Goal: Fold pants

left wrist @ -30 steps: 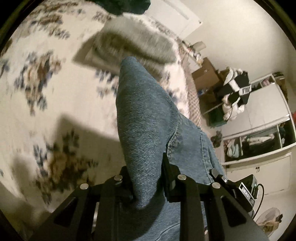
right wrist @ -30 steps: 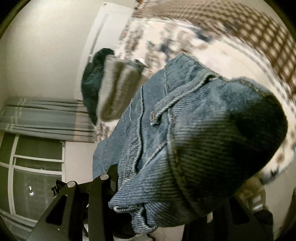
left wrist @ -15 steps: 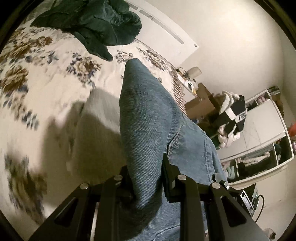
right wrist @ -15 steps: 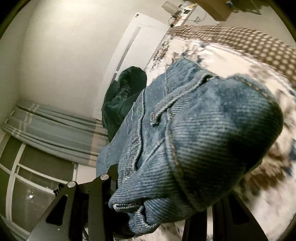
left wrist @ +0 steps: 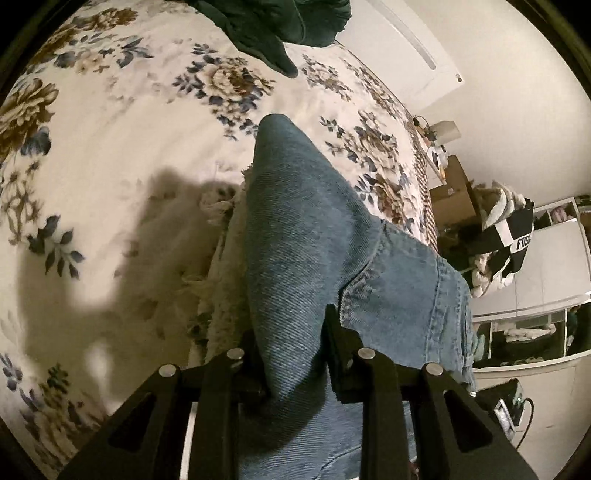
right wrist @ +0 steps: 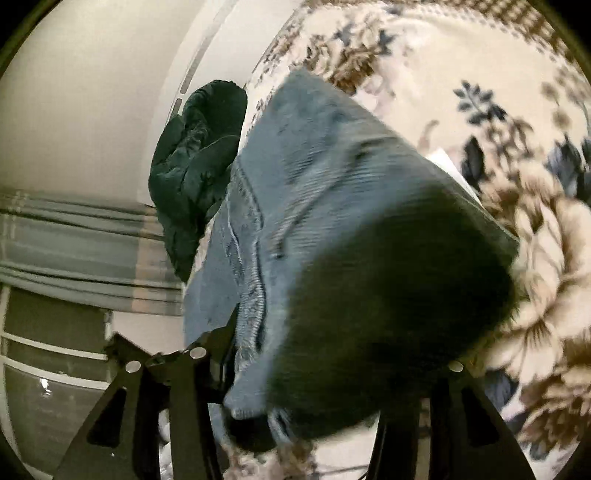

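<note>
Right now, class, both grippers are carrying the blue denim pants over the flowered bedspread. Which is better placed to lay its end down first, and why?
Probably the left gripper: its view is sharp and its fingers pinch a narrow fold of the blue denim pants above the flowered bedspread. The right gripper holds a bulky bunch in a blurred view.

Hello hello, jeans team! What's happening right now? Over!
Left tool shut on jeans. Right tool shut on jeans too. Jeans held above floral bedspread. Green garment at far edge, not in the way. Over.

Motion blur smeared the jeans (right wrist: pixel 332 229) in the right wrist view, where their bulk hid the right gripper's (right wrist: pixel 295 369) jaws; the green garment (left wrist: pixel 280 26) beyond the jeans was cut by the frame's top edge.
</note>
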